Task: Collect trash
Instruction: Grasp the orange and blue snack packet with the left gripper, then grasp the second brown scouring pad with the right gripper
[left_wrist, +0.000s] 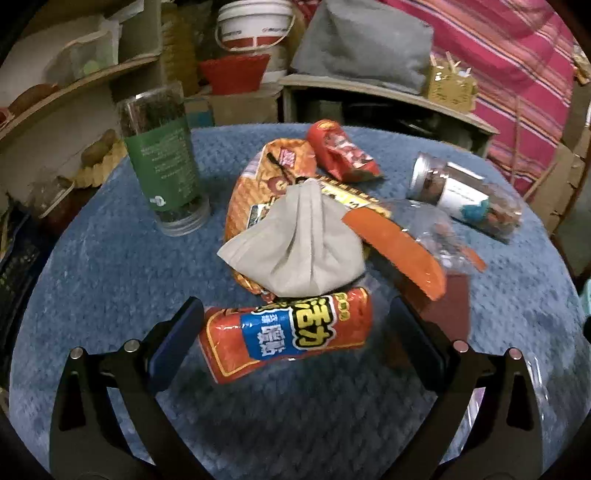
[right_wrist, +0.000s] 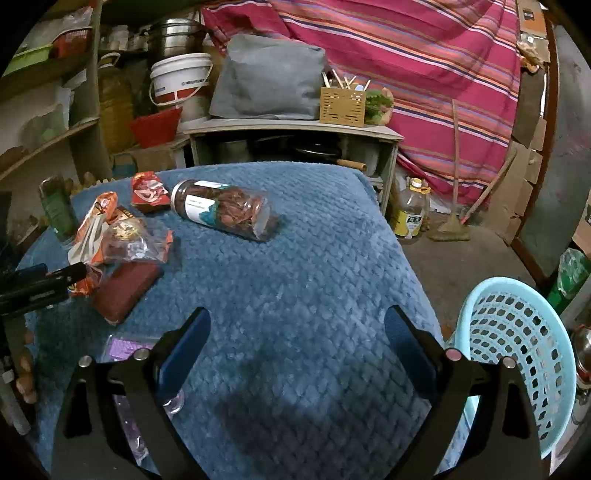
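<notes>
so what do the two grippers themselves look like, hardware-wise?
Both look identical. The left gripper and the right gripper each have two black angular linkage arms with triangular cutouts and silver round pivot pins. The fingers carry dark blue flat pads on their inner faces. No cables or markings show. No sleeve is visible; only a bit of the person's bare fingertips shows at the right view's left edge.

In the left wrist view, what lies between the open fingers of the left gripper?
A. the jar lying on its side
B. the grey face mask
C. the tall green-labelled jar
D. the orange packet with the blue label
D: the left gripper is open, and the orange packet with the blue label lies between its fingers, with the grey face mask just beyond it on the pile.
</notes>
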